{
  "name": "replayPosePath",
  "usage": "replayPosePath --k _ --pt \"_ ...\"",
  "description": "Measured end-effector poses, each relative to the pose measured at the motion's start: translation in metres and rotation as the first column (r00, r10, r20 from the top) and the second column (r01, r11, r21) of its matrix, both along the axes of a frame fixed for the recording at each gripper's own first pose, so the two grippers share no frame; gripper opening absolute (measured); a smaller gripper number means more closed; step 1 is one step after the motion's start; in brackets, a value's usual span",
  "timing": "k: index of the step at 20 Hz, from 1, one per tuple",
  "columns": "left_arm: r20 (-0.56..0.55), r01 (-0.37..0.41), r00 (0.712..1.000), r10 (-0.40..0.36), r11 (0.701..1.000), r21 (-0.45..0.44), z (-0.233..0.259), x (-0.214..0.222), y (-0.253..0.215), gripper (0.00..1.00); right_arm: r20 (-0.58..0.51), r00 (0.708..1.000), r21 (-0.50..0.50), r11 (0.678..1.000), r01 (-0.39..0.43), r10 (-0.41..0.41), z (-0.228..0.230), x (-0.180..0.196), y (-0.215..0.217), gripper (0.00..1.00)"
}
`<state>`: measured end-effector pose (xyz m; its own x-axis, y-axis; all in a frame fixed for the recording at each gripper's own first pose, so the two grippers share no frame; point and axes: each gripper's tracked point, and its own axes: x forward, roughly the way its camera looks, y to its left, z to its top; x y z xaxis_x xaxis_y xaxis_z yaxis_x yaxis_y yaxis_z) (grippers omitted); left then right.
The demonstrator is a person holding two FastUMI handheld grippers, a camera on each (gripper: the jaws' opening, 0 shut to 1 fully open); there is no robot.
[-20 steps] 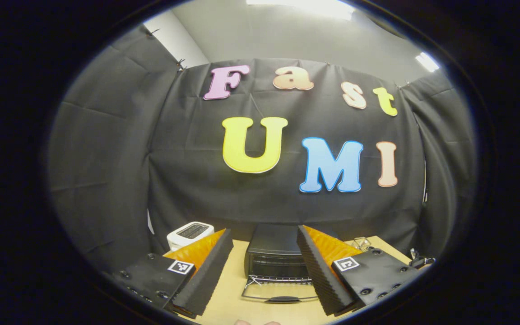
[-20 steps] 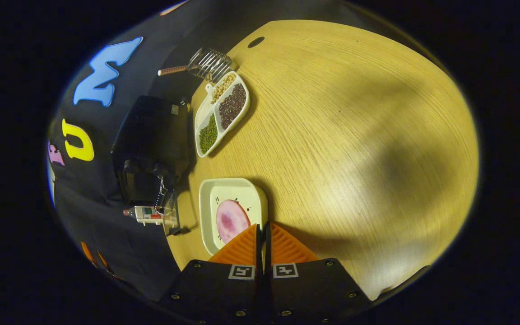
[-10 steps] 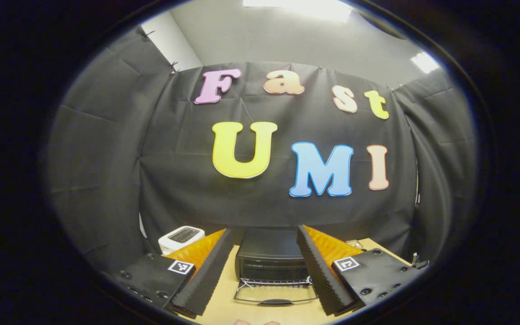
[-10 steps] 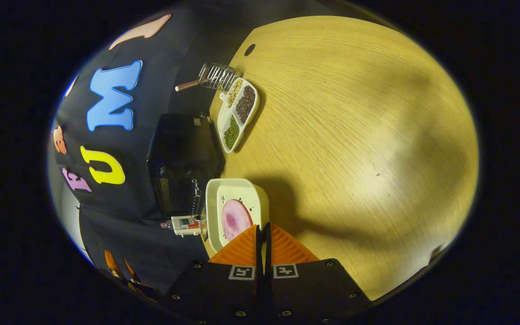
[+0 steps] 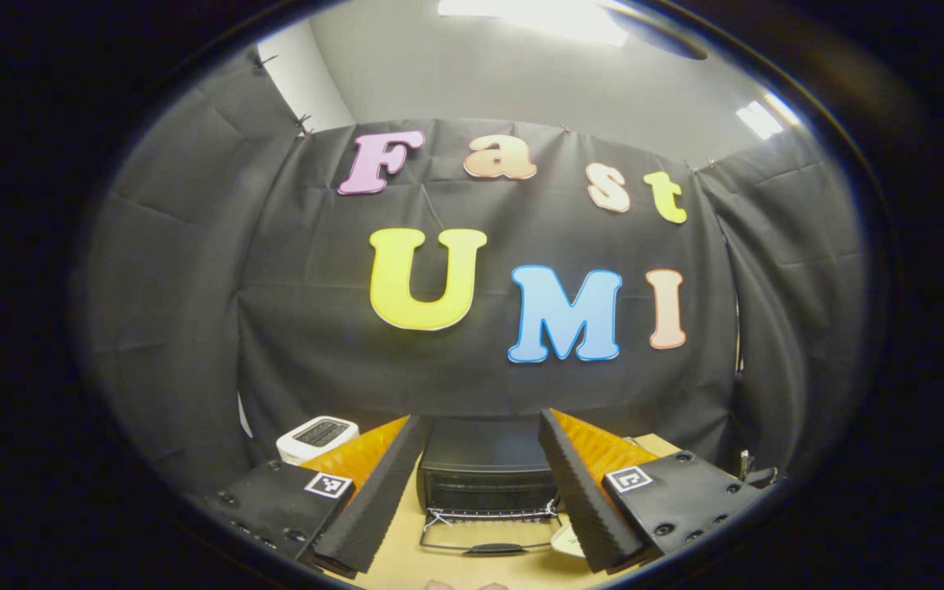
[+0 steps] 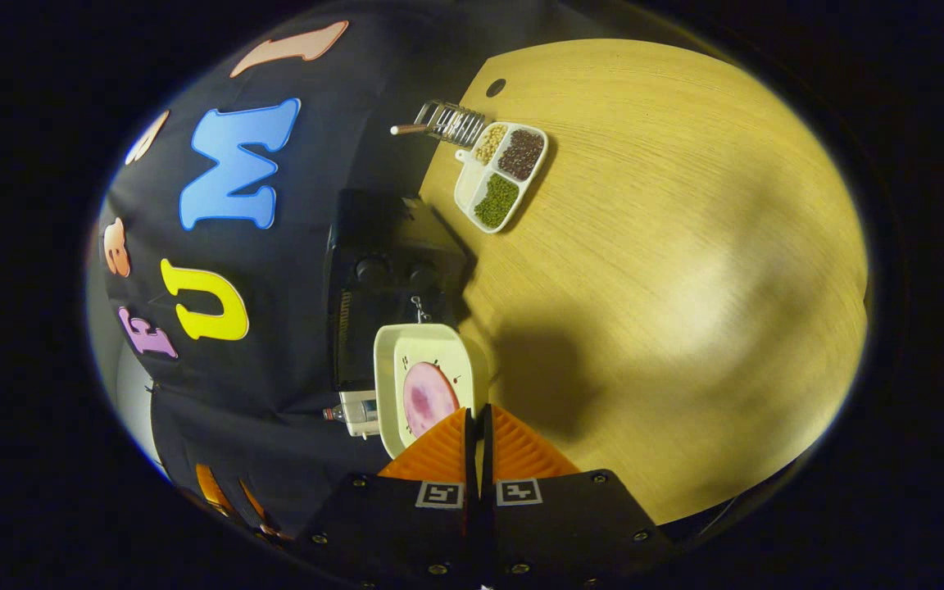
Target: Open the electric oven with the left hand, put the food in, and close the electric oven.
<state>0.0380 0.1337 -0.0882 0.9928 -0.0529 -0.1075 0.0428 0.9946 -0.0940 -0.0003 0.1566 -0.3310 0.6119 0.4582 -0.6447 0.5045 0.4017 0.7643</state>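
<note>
carrying the plate (image 6: pixel 427 385) in the right gripper (image 6: pixel 478 422) beside the open oven (image 5: pixel 484 471).

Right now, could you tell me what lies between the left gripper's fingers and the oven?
In the left gripper view, the oven's lowered door lies between the open left gripper and the oven.

Left gripper (image 5: pixel 480 483): at the bottom centre of the left gripper view, aimed level and forward.
Left jaws: spread wide, the two fingers (image 5: pixel 374 500) slanting apart with an open gap between them; nothing is held.
Right gripper (image 6: pixel 478 426): at the bottom centre of the right gripper view, rolled sideways so the scene lies tilted.
Right jaws: drawn together to a thin slit; the grip point itself is hidden behind the fingers (image 6: pixel 439 451).
</note>
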Motion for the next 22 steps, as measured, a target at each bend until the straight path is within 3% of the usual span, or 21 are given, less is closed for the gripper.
replayPosePath --k 2,4,5,10,17,22 --pt "-0.001 0.004 1.0 -0.004 1.0 0.003 -0.002 -0.006 0.01 1.0 -0.006 0.999 0.003 0.999 0.051 -0.051 0.005 0.017 0.024 0.01" --pt "-0.017 0.007 1.0 -0.007 1.0 0.003 -0.01 -0.009 0.022 0.92 -0.011 0.995 -0.002 0.995 0.096 -0.097 0.003 0.034 0.047 0.01" --pt "-0.023 0.005 1.0 -0.005 1.0 0.003 -0.012 -0.011 0.03 1.0 -0.015 0.992 -0.004 0.992 0.125 -0.125 0.0 0.043 0.057 0.01" --pt "-0.041 -0.046 0.998 0.047 0.999 0.005 -0.017 -0.022 0.076 1.0 -0.054 0.966 0.002 0.967 0.253 -0.252 -0.017 0.098 0.1 0.01" --pt "-0.078 -0.126 0.989 0.127 0.992 0.015 -0.028 -0.04 0.122 1.0 -0.04 0.903 -0.023 0.904 0.426 -0.427 -0.049 0.167 0.138 0.01" --pt "-0.104 -0.196 0.975 0.196 0.981 0.01 -0.033 -0.049 0.146 1.0 -0.024 0.831 0.012 0.831 0.556 -0.556 -0.067 0.213 0.15 0.01"
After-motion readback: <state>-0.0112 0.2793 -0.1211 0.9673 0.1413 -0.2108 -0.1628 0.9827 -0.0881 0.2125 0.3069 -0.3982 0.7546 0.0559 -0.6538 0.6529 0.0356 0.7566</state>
